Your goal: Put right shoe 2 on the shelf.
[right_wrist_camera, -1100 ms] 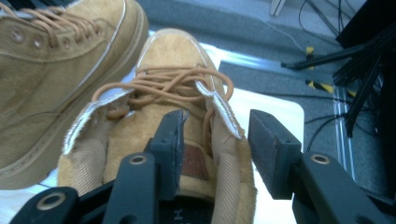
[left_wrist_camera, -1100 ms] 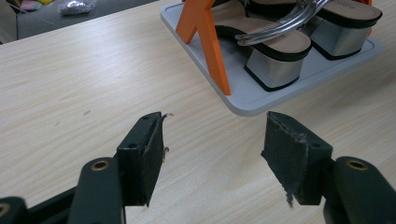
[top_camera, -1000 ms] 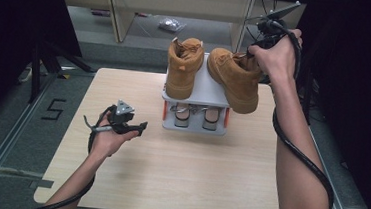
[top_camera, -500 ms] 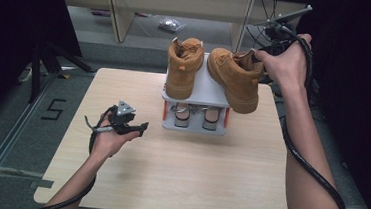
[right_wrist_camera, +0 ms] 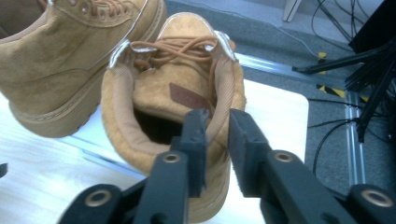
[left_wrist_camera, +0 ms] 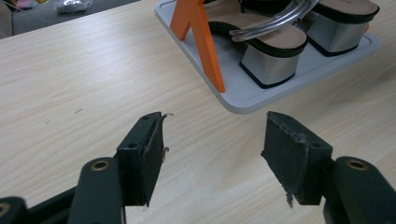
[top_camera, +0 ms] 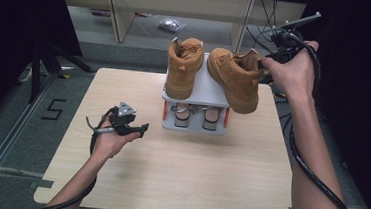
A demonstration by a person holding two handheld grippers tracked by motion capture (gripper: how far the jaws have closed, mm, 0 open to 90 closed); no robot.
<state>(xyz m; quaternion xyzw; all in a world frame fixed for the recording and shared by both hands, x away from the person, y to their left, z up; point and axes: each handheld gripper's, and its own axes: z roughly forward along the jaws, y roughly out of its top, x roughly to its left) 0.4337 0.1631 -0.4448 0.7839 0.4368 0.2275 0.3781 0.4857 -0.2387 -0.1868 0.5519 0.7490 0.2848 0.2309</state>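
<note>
On the right gripper [right_wrist_camera: 217, 121], jaws just been closing, and now pinching the soft back rim of the right boot [top_camera: 233, 80]. Rim caught between the two pads and squeezed thin. So a real grip on the boot, not an empty snap.

Found over the right edge of the grey rack [top_camera: 205, 88], that boot, tipped on a slant. Toe in over the rack's top shelf, heel out past the rack's right side. Same spot by the rack as a second ago. Hard to tell whether resting on the top shelf or lifted a bit off it.

Standing upright on the left half of the rack's top shelf: the left boot [top_camera: 182, 69], near the held one, with a small gap showing from above. Tucked in the rack's bottom shelf: a pair of small sandals [top_camera: 195, 116].

In front of the rack and to its left, low over the table [top_camera: 167, 178]: the left gripper [left_wrist_camera: 212, 135]. Jaws wide apart, nothing between them, pointing at the rack's bottom shelf.

As a guess, for the job: grabbing part done, boot ready to be carried off the rack or set straight on it. Best to lift slowly, with only a soft rim held and a heavy boot likely to swing or slip. Best to mind the left boot too.
</note>
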